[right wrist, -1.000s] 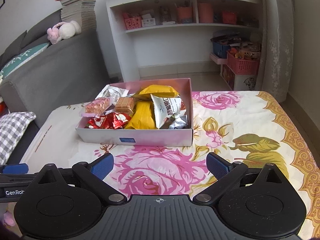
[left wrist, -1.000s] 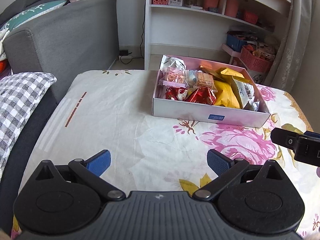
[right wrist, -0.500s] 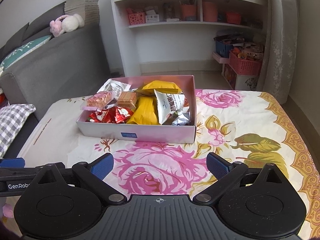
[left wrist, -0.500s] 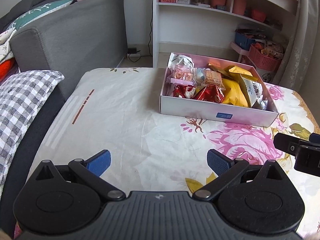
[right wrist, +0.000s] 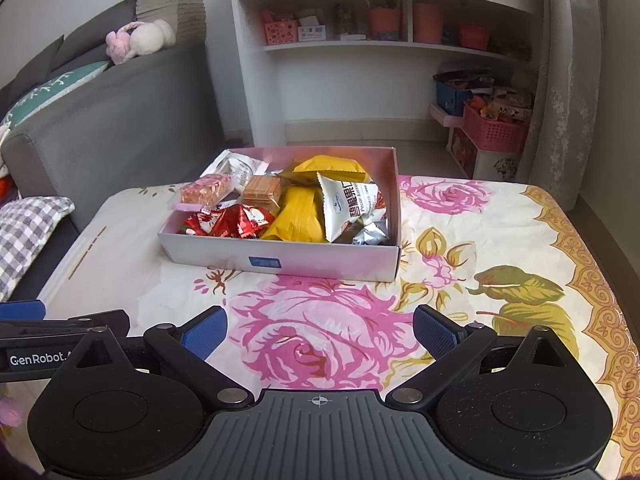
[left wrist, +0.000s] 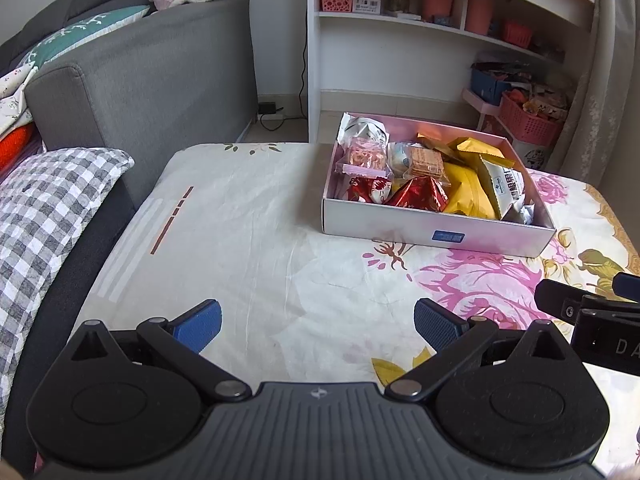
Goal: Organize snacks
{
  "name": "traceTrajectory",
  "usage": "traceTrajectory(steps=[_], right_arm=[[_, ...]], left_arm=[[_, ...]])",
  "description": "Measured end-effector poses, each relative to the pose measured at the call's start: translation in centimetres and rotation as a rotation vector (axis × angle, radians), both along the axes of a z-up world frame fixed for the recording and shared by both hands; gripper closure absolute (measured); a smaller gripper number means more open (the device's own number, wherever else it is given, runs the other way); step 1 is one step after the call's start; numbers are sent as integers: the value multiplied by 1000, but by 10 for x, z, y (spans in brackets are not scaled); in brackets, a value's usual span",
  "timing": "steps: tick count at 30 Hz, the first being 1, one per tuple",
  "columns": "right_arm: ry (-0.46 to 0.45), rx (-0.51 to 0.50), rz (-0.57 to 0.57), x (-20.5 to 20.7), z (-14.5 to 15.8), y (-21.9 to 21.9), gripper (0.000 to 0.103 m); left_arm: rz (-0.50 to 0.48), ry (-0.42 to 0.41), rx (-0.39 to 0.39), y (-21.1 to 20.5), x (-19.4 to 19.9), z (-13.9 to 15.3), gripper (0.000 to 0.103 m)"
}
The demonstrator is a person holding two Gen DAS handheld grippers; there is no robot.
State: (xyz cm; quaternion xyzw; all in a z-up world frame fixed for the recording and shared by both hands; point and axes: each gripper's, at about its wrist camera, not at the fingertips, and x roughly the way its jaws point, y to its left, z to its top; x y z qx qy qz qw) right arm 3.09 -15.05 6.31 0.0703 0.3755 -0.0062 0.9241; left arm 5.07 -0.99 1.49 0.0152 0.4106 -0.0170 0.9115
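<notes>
Pink-lined snack box (right wrist: 304, 258) (packets piled inside) sits on the flowered tabletop (right wrist: 500, 240), ahead of the right tool (right wrist: 320, 330) and ahead-right of the left tool (left wrist: 318, 322). Both tools gape apart, empty, side by side.

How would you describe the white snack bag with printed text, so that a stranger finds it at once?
Look at the shallow pink box on the flowered tablecloth. At the box's right end, next to the yellow packets, stands the white snack bag. It is the only white bag with large printed characters and a red corner.
</notes>
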Motion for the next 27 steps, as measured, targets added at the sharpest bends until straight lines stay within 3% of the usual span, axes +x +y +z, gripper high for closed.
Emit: traceTrajectory(steps=[27], right_arm=[[-7,-5,1,-2,1,1,2]], left_arm=[[-12,13,0,-4,-2,-2,0]])
